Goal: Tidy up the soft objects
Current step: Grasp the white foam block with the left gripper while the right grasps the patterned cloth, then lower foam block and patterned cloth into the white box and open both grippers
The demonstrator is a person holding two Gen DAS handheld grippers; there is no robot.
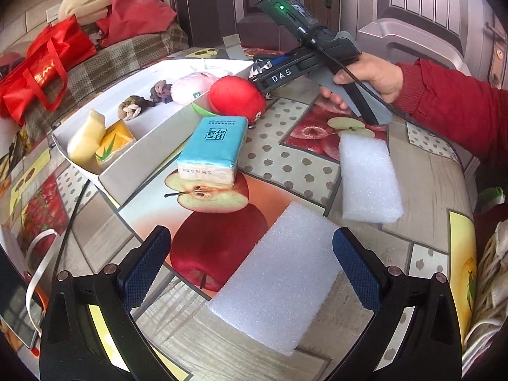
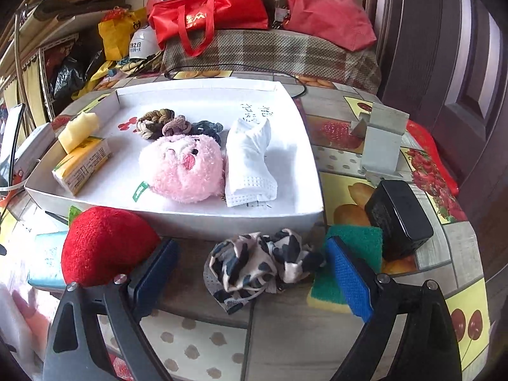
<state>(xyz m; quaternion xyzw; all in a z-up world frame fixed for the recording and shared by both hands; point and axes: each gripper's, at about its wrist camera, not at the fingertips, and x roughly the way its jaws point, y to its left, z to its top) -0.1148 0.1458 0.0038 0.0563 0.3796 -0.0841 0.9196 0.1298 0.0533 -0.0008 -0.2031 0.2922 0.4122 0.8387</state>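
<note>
Tray [image 2: 304, 219] of white card set on fruit-print tablecloth [image 1: 285, 162], holding pink plush toy [image 2: 182, 171], folded white face mask [image 2: 250, 165], knotted rope pieces [image 2: 155, 123], yellow tissue pack [image 2: 82, 168] and pale yellow foam piece [image 2: 79, 130] at the left end

Right gripper [image 2: 250, 270]: jaws spread wide, blue pads not pressing on anything; crumpled black-and-cream patterned cloth [image 2: 260, 263] lying on the tablecloth between the fingers, just in front of the tray's near wall. Red plush strawberry [image 2: 104, 247] beside the left finger, outside the tray, touching its near wall. Green and yellow scouring sponge [image 2: 352, 247] behind the right finger, with black box [image 2: 400, 219] just beside it. Grey metal bracket [image 2: 381, 146] standing well apart, right of the tray

Left gripper [image 1: 250, 257]: jaws wide open, nothing clamped. White foam block [image 1: 273, 279] lying flat between the pads, nearer the right one; contact with the pad not determinable. Second white foam block [image 1: 368, 177] further off, near the person's hand [image 1: 371, 76] in a red sleeve [image 1: 451, 108] holding the other tool. Blue tissue pack [image 1: 212, 149] resting against the tray's outer wall, just beside the red plush strawberry [image 1: 236, 96]
</note>
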